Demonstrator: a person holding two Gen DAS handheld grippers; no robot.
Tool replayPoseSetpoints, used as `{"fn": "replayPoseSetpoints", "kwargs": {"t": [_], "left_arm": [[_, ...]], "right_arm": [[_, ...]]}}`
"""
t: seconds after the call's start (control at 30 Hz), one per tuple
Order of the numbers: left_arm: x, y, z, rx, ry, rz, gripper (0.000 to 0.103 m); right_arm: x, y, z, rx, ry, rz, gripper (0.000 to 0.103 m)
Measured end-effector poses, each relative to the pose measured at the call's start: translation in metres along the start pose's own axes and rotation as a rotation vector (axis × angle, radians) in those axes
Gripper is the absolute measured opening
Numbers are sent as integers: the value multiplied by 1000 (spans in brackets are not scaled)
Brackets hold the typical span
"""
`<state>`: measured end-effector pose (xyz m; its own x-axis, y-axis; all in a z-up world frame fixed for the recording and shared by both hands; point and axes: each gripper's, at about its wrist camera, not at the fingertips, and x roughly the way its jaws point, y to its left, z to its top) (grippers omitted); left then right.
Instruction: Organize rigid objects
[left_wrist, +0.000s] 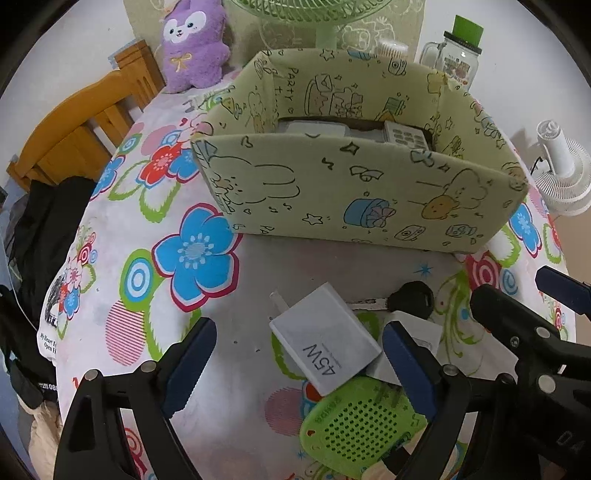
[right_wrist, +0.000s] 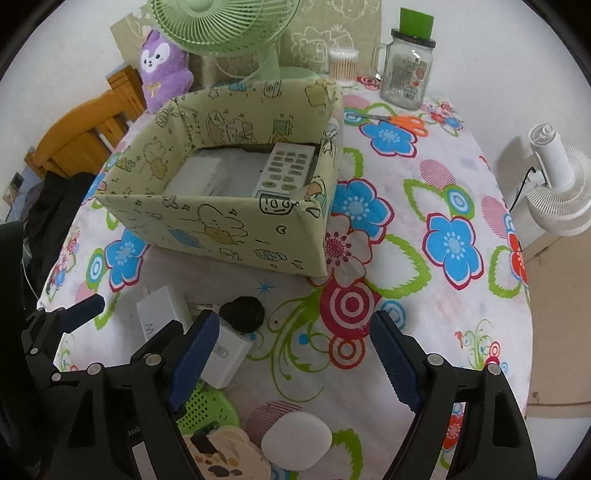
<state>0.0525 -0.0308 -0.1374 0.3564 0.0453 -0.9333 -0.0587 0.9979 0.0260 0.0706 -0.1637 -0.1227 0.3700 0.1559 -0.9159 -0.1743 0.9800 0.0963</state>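
Both grippers, left gripper and right gripper, are hanging open, empty; left is straddling white 45W charger block near table's front edge. Next: close, lift into green cartoon-print box.

- The pale green fabric storage box with cartoon prints sits mid-counter on the flower-patterned counter; a white remote with grey buttons lies inside at its right.
- Before the box lie a white 45W charger block, a black-headed key to its right, and a green perforated plastic case nearest.
- Behind stand a purple plush rabbit, a green desk fan and a glass mug jar with a green lid.
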Motion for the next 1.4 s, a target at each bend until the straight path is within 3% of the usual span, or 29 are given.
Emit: {"fn": "replayPoseSetpoints", "kwargs": {"t": [0.57, 0.8, 1.03, 1.4], "left_arm": [[18, -2, 2, 69, 15, -16, 90], [20, -7, 1, 142, 36, -35, 73], [25, 4, 0, 135, 69, -32, 68], [32, 14, 1, 138, 88, -37, 69]], "right_arm": [[38, 3, 5, -7, 74, -6, 83], [52, 6, 7, -6, 108, 24, 82], [57, 16, 6, -54, 100, 8, 82], [75, 30, 2, -37, 144, 25, 82]]}}
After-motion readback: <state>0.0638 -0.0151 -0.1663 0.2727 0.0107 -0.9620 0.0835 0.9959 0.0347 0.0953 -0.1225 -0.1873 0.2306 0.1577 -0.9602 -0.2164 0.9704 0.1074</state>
